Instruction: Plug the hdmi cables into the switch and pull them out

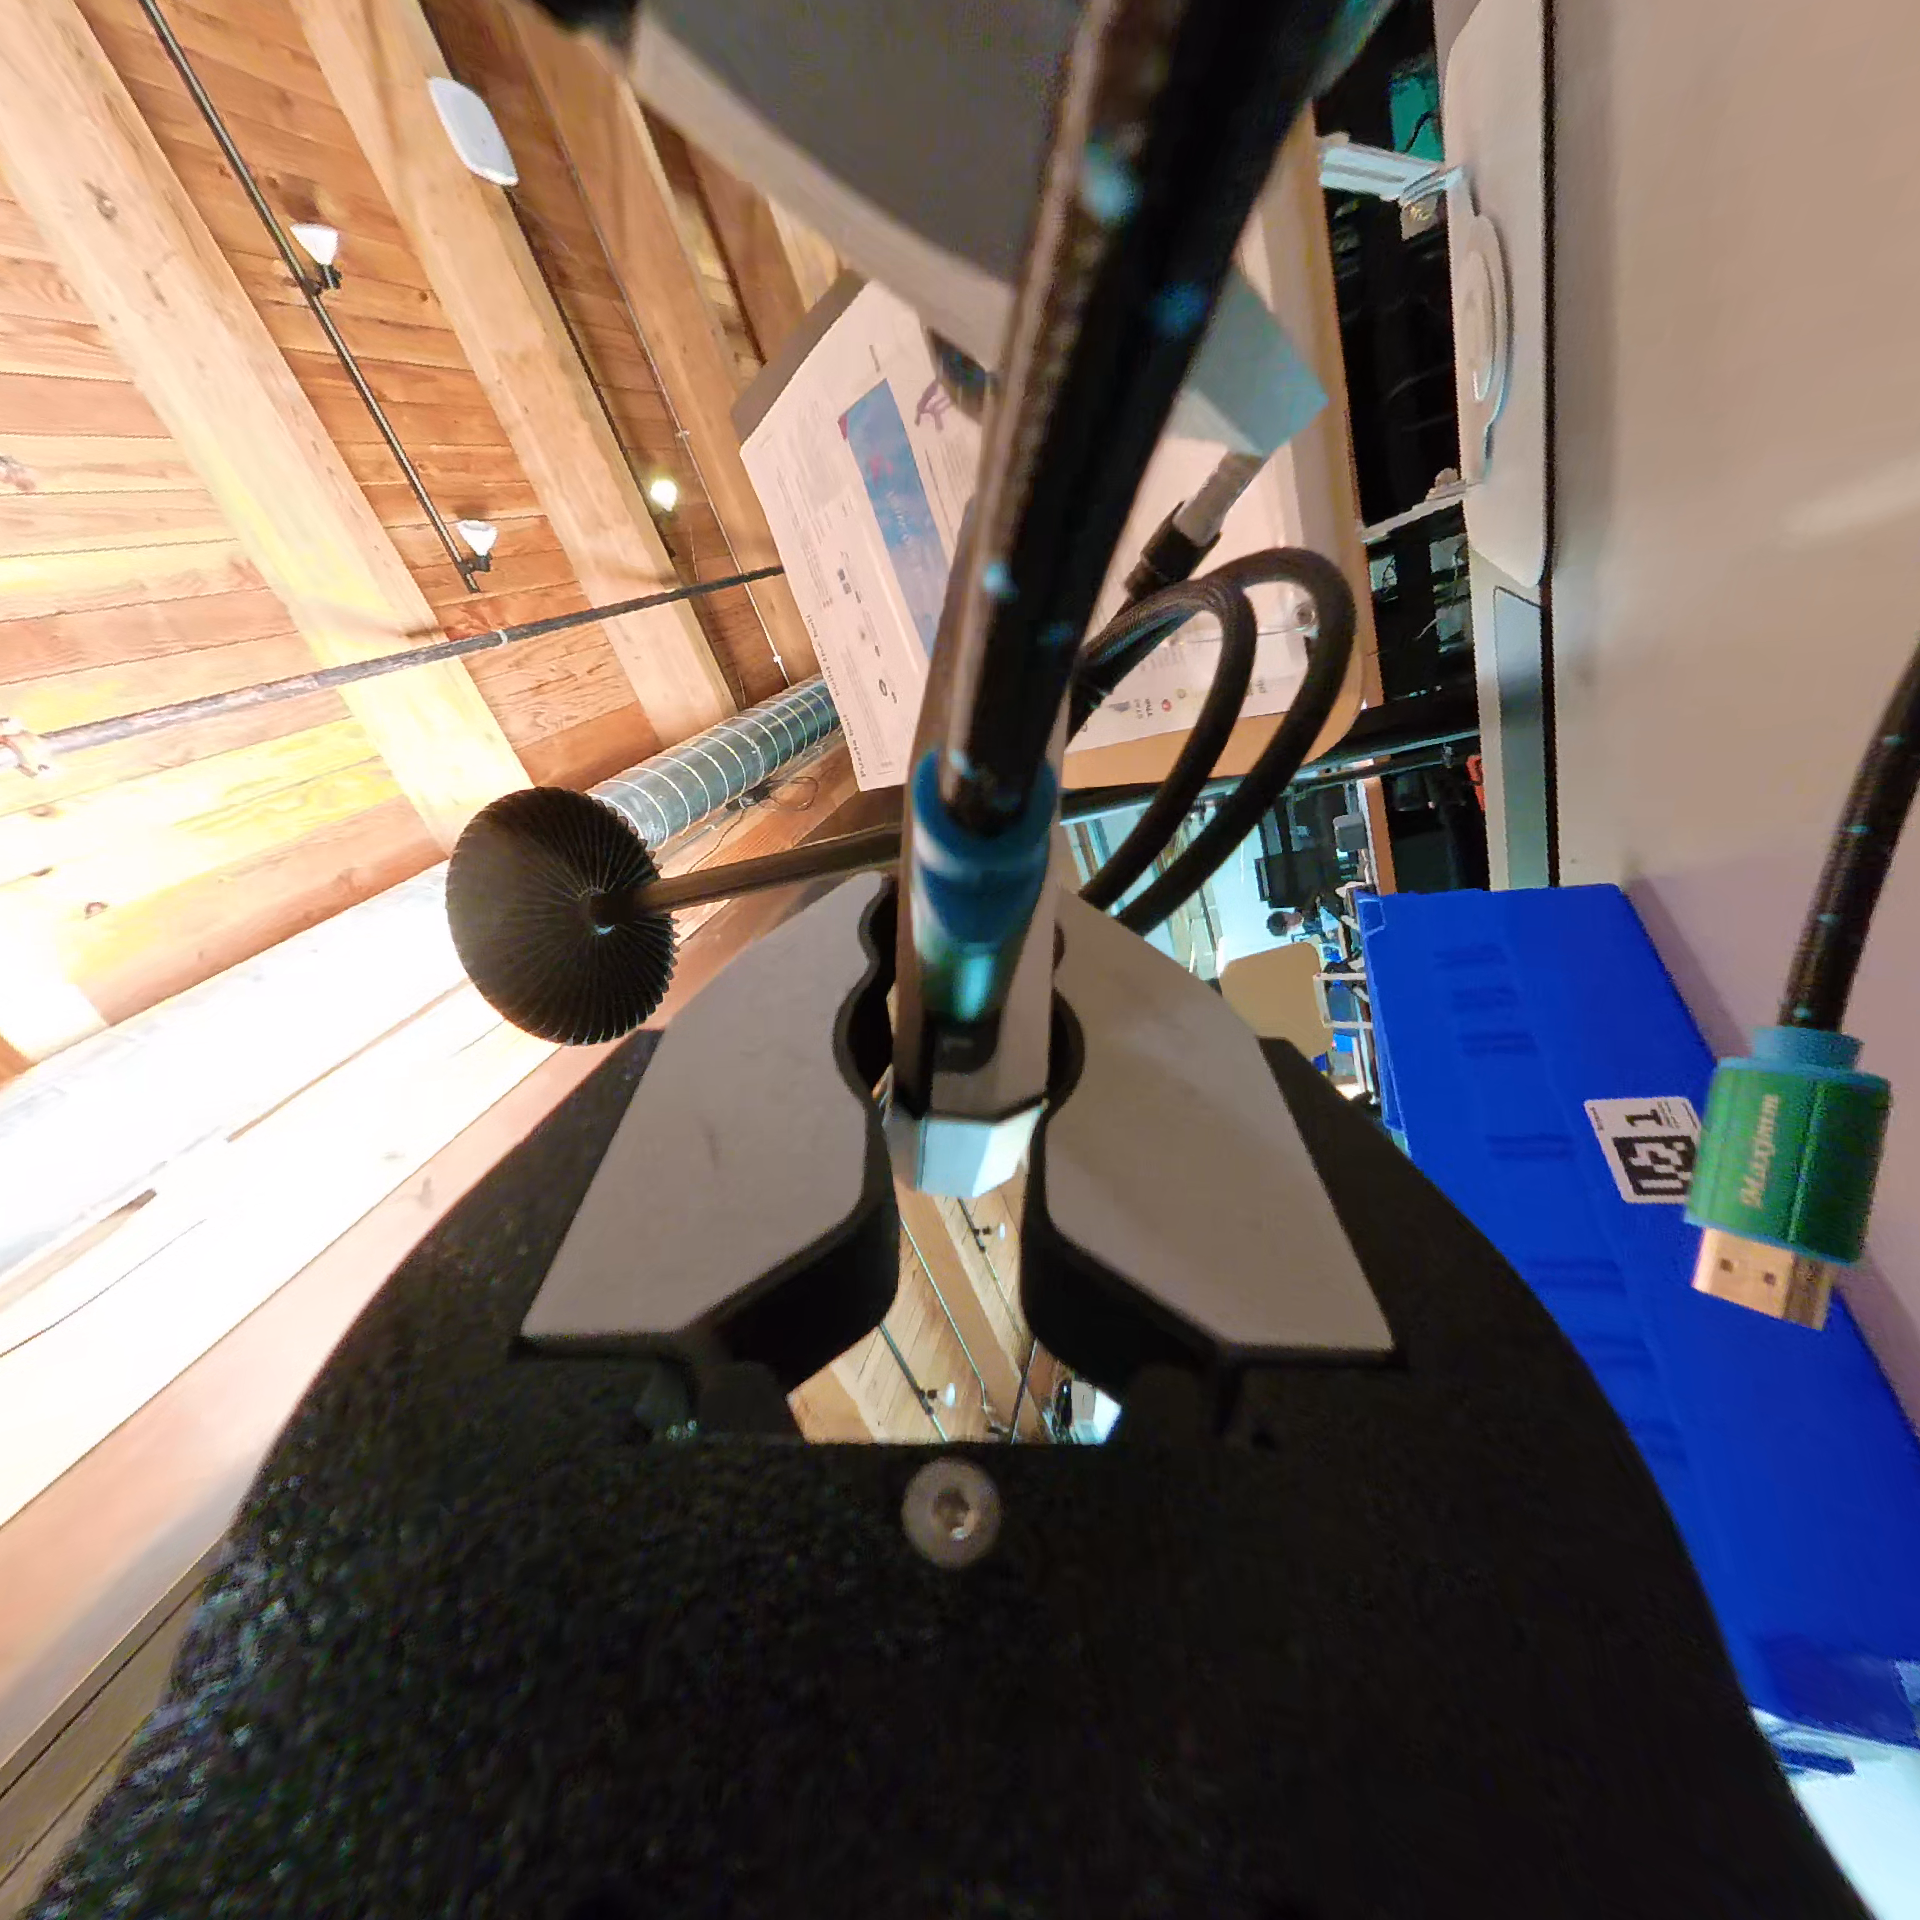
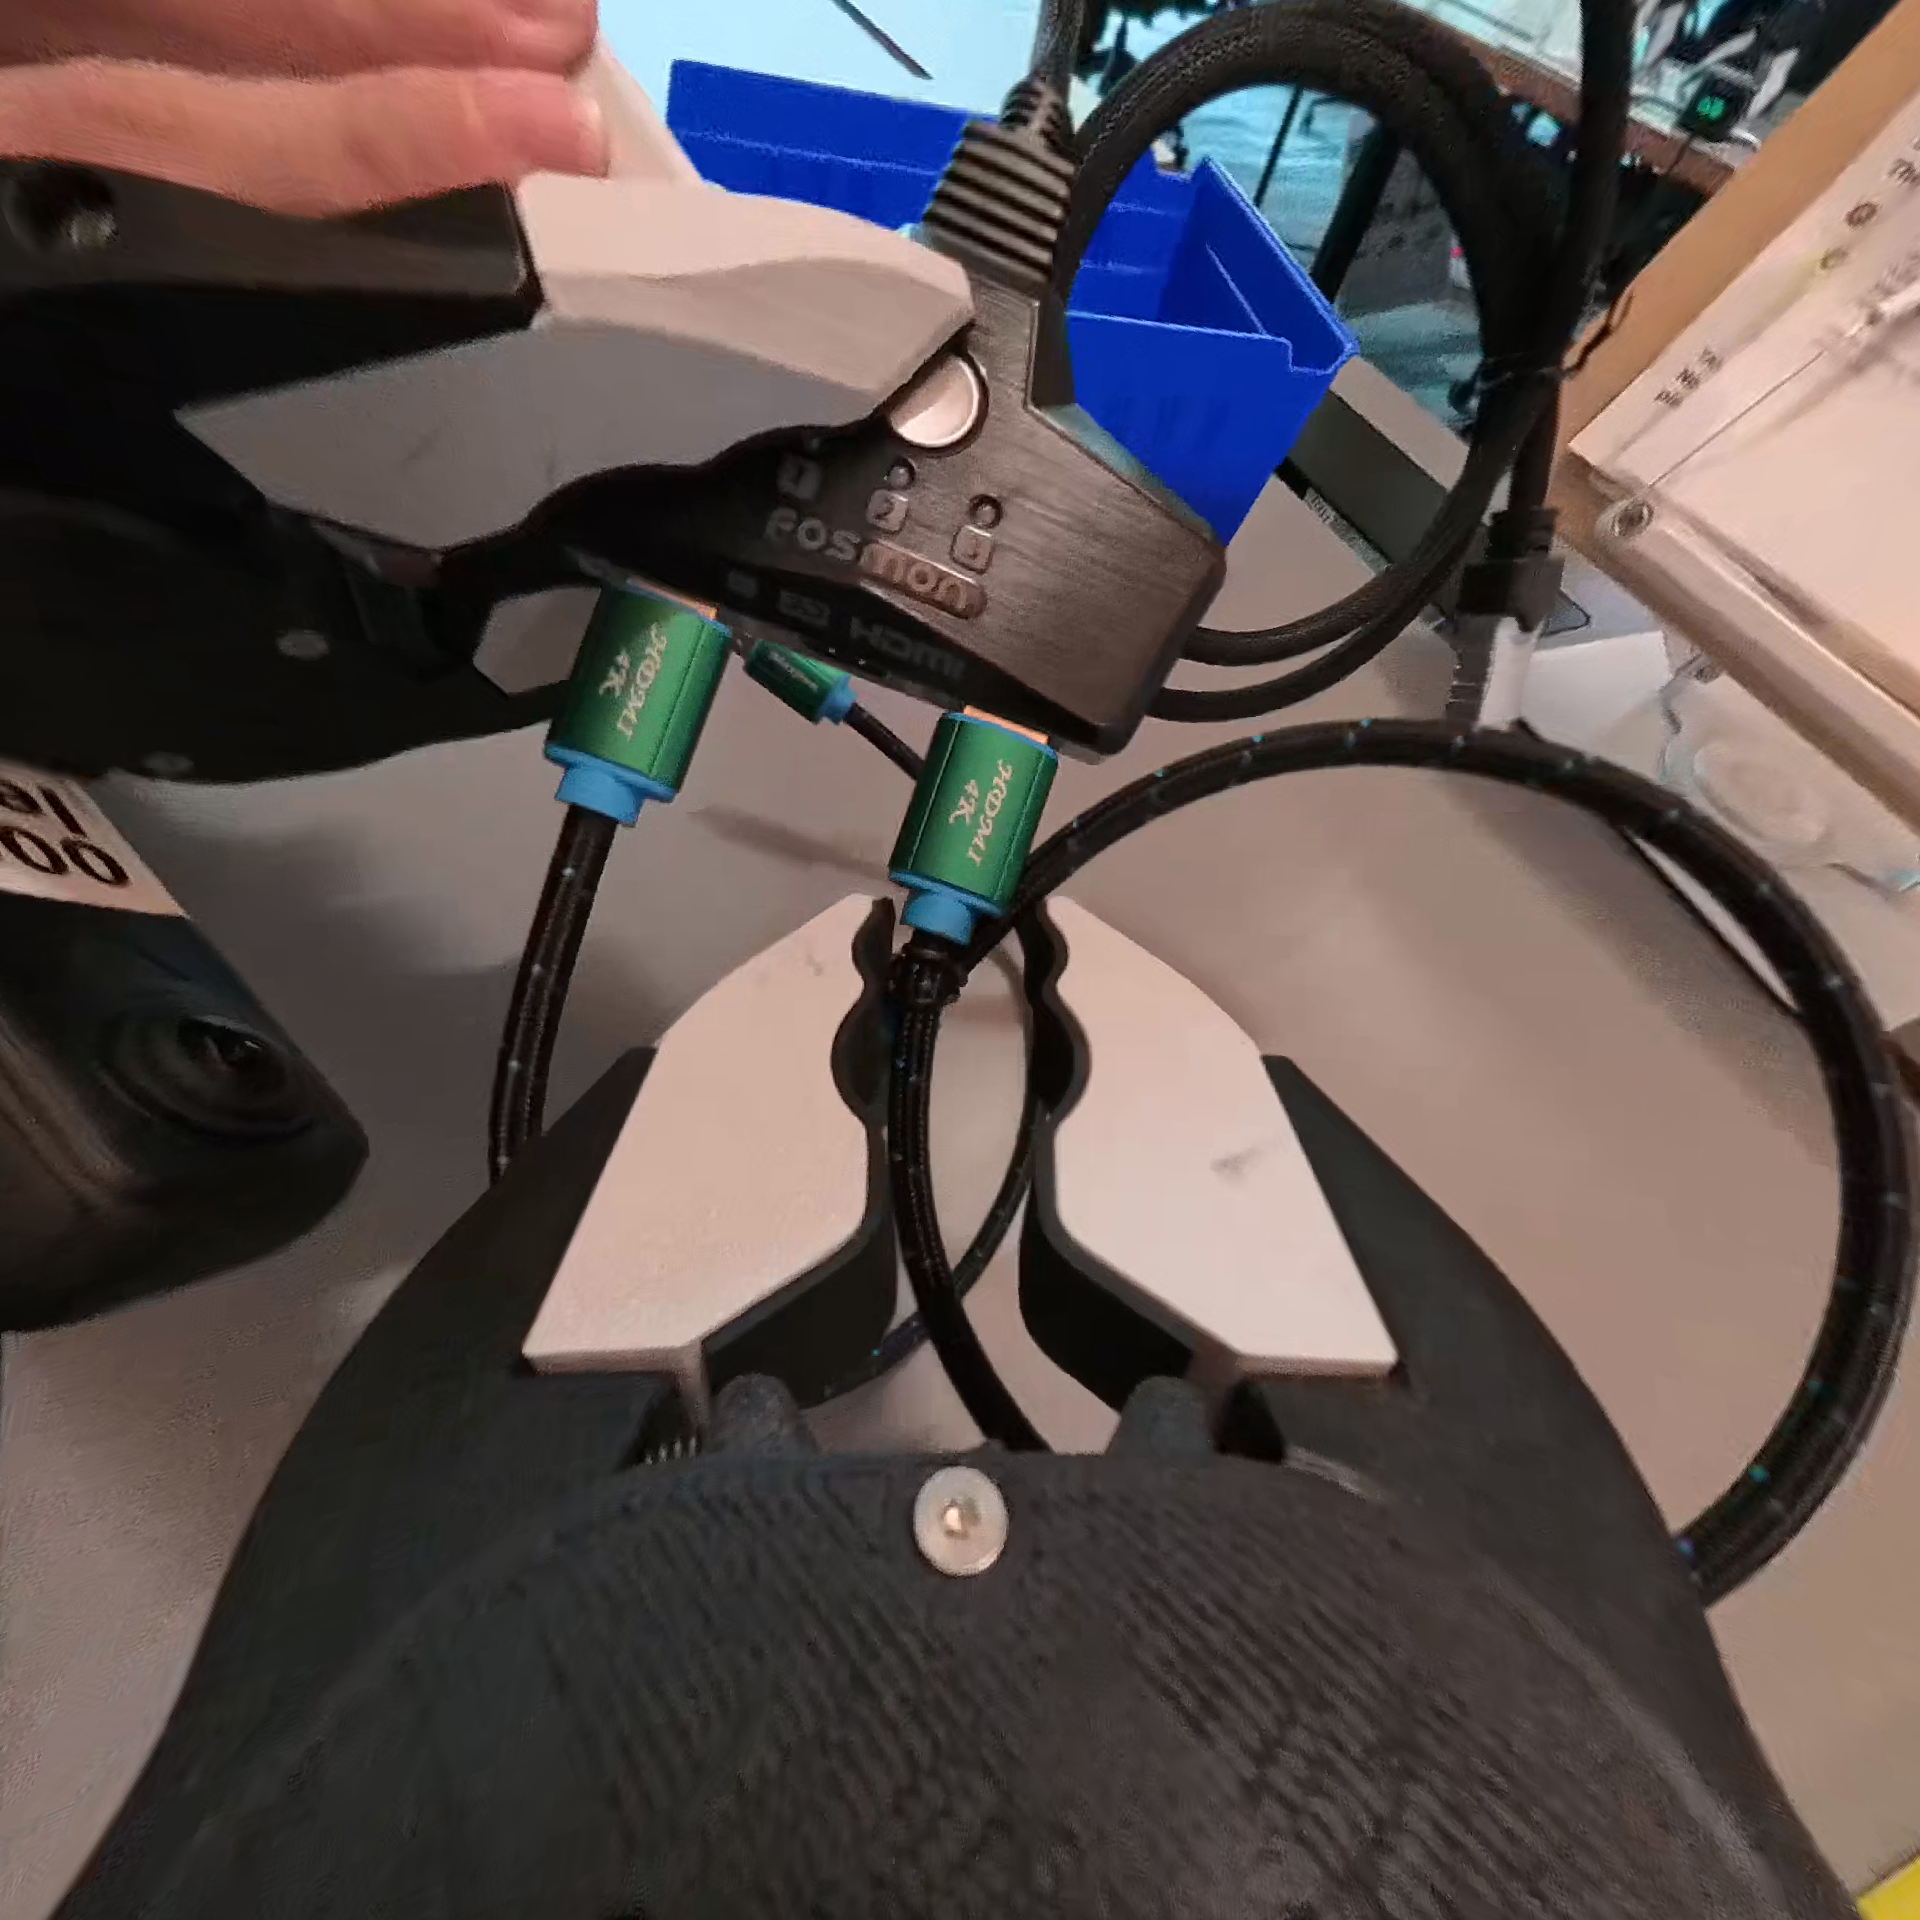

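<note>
My left gripper is shut on the black HDMI switch, seen edge-on between its fingers. In the right wrist view the left gripper holds the switch above the grey table. Two green HDMI plugs sit in its ports, one on the left and one on the right. My right gripper is open, its fingers on either side of the right plug's braided cable, just behind the blue collar. A third green plug lies loose on the table; it also shows in the left wrist view.
A blue bin stands behind the switch, also in the left wrist view. A white printed box is at the right. The switch's own black cable loops behind. A person's hand holds the left gripper.
</note>
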